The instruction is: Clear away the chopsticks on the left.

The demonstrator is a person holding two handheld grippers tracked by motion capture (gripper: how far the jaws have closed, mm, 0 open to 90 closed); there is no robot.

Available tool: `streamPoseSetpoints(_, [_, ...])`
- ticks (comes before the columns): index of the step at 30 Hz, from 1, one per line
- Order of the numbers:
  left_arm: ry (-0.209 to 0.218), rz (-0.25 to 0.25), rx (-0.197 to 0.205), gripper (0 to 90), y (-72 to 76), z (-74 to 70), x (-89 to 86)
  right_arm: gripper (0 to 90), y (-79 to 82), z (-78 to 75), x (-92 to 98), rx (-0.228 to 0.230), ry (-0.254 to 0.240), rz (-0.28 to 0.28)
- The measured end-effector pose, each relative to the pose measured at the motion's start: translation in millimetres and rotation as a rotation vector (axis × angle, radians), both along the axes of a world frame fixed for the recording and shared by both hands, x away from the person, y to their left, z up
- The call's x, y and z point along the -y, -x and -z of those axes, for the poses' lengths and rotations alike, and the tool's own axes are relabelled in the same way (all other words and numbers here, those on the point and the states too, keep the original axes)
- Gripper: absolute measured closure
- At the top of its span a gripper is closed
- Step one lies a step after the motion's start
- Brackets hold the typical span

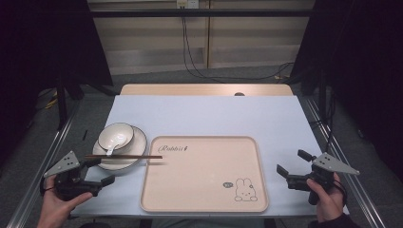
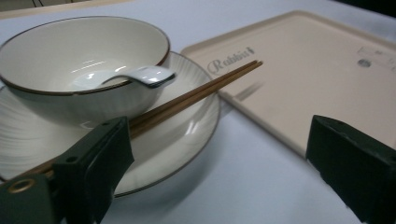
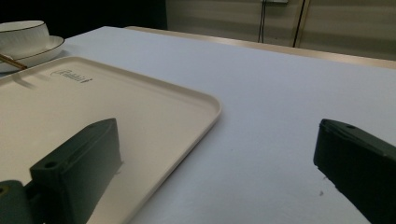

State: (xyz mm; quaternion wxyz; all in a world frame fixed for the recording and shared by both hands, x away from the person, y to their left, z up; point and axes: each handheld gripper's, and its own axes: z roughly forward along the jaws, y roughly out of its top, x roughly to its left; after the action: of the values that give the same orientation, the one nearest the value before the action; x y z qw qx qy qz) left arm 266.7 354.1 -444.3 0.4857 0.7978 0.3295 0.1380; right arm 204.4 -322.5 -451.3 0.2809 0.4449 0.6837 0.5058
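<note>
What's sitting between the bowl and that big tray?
The chopsticks cross the gap from plate to tray, below the bowl, as the left gripper view shows.

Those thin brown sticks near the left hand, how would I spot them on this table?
Start at the big beige tray in the middle, then look to its left edge, where a white bowl sits on a plate. The chopsticks lie across that plate, tips over the tray's rim: the one dark, slender pair among pale crockery.
</note>
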Motion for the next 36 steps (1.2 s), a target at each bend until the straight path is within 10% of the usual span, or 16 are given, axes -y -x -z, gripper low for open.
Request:
streamPoseSetpoints(17, [-0.132,0.092,0.039,48.5,-44.9,6.0,-21.4,0.7,-0.8,0.7,-0.9,-0.003,-0.003,0.004])
streamPoseSetpoints(36, [-0.242,0.173,0.021,61.6,-55.5,9.5,-15.7,0.7,-1.0,0.9,-1.2,-0.003,-0.005,0.006])
